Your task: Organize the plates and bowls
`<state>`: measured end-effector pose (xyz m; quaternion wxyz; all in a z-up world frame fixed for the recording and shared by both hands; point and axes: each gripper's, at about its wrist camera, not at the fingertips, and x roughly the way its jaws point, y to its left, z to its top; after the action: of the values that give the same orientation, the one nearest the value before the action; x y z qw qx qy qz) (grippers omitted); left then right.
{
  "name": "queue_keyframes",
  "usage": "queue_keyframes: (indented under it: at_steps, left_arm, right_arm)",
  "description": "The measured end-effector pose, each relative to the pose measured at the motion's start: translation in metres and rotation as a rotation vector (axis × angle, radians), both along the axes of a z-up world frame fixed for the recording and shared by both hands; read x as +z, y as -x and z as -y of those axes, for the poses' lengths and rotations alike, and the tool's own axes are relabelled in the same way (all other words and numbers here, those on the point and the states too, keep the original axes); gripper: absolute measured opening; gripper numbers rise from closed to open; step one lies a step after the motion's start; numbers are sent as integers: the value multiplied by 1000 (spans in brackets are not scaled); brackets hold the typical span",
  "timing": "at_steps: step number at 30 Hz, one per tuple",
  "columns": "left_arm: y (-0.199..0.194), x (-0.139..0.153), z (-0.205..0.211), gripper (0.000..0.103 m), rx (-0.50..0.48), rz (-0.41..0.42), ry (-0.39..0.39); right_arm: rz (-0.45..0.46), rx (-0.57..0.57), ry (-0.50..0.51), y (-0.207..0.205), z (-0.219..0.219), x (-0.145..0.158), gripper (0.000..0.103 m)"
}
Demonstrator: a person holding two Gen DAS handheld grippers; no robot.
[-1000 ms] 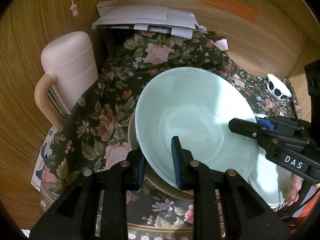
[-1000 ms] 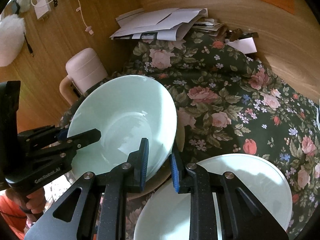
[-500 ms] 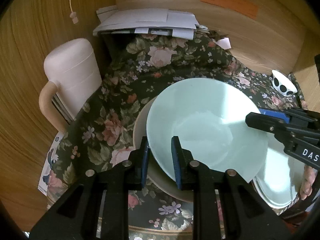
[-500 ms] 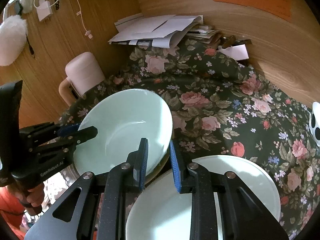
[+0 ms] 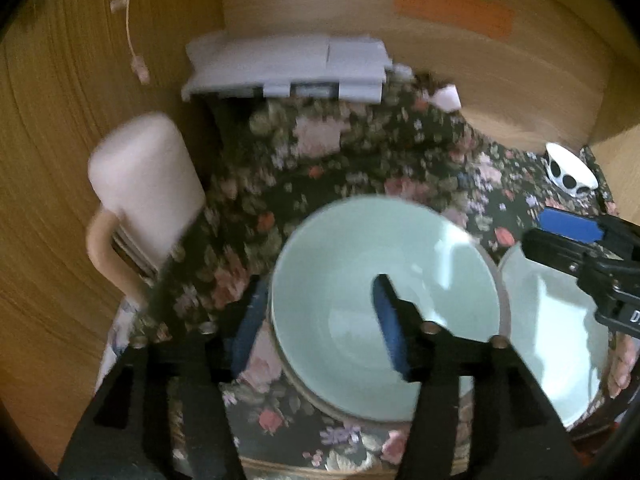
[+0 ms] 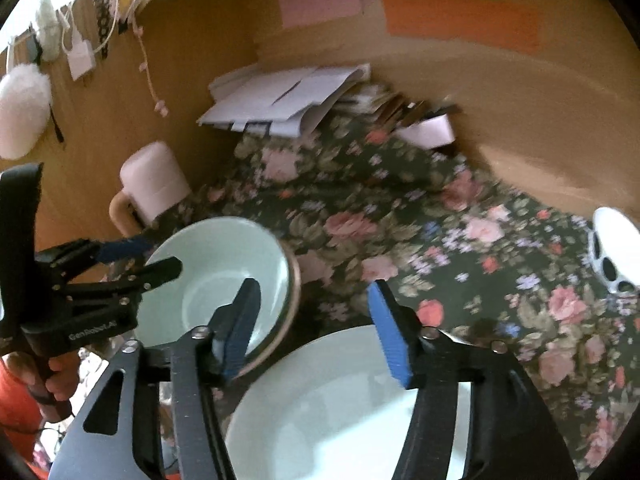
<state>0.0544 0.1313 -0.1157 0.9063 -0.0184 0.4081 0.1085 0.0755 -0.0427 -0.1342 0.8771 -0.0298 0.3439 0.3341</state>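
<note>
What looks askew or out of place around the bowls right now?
Nothing is spilled or broken. The mint bowl sits nested in a tan-rimmed dish, slightly off-centre, beside the pale plate. A spotted cup lies tipped on the floral cloth.

A bowl (image 5: 384, 304) sat nested in another dish on the tablecloth (image 5: 320, 168), a plate (image 5: 556, 344) just right, papers (image 5: 288, 66) behind, a mug (image 5: 144, 184) left.
</note>
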Motion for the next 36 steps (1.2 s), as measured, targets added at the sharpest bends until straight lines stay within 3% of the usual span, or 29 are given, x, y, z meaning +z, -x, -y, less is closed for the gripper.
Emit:
queue_keyframes:
  at_steps: [4, 7, 10, 13, 19, 23, 36]
  left_arm:
    - [-2, 20, 15, 71, -27, 64, -53]
    - [-8, 34, 25, 73, -46, 97, -53]
    - [-15, 44, 39, 77, -71, 130, -36]
    - [-26, 53, 54, 78, -110, 154, -15]
    - [-50, 65, 91, 83, -205, 186, 42]
    - [-70, 69, 118, 84, -258, 197, 49]
    - [-141, 63, 175, 85, -358, 135, 75]
  right_arm:
    - [45, -50, -18, -3, 19, 15, 63]
    - [73, -88, -31, -7, 37, 27, 63]
    - [98, -129, -37, -10, 54, 36, 67]
    - [130, -188, -45, -12, 75, 44, 77]
    - [157, -278, -45, -15, 110, 54, 79]
    - [182, -336, -39, -16, 131, 58, 84]
    - [177, -515, -6, -55, 194, 60, 84]
